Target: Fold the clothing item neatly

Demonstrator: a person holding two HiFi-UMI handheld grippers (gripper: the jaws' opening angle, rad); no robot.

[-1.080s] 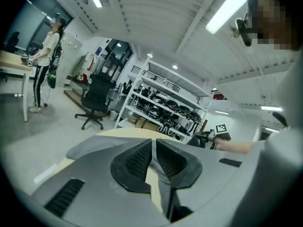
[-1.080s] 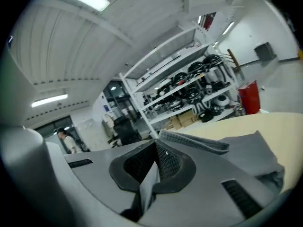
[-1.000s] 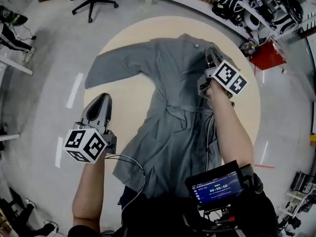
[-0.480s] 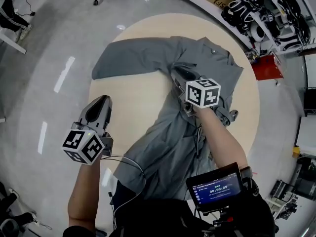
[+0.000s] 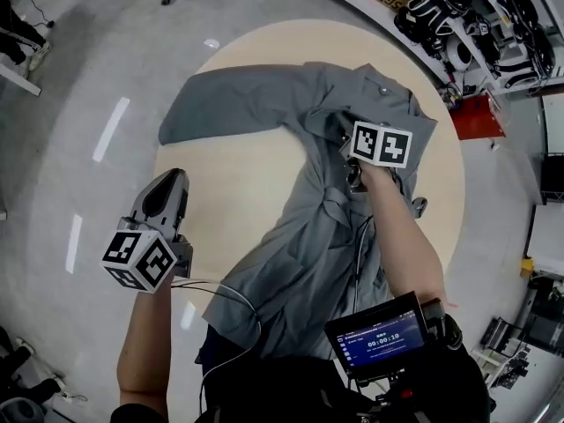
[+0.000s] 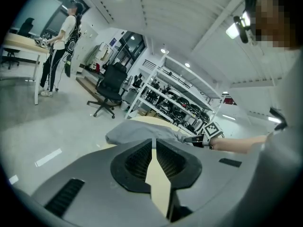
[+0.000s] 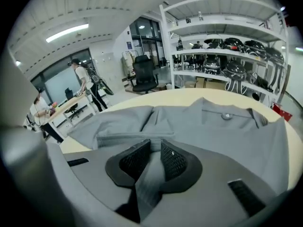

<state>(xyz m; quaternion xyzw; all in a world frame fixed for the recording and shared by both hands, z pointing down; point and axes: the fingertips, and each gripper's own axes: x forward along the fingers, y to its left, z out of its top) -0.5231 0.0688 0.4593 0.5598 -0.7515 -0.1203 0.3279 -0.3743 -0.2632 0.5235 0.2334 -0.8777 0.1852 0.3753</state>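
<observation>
Your right gripper (image 7: 155,148) has its jaws a little apart, having just been opening. A fold of the grey garment (image 5: 291,245) stands between the pads, and they do not pinch it. The gripper sits low on the cloth, just near of the collar (image 5: 388,91). Your left gripper (image 6: 154,145) has its jaws almost together on nothing, at the round table's (image 5: 220,192) left edge and apart from the cloth. The garment lies spread across the table, one sleeve (image 5: 229,108) stretched to the far left.
</observation>
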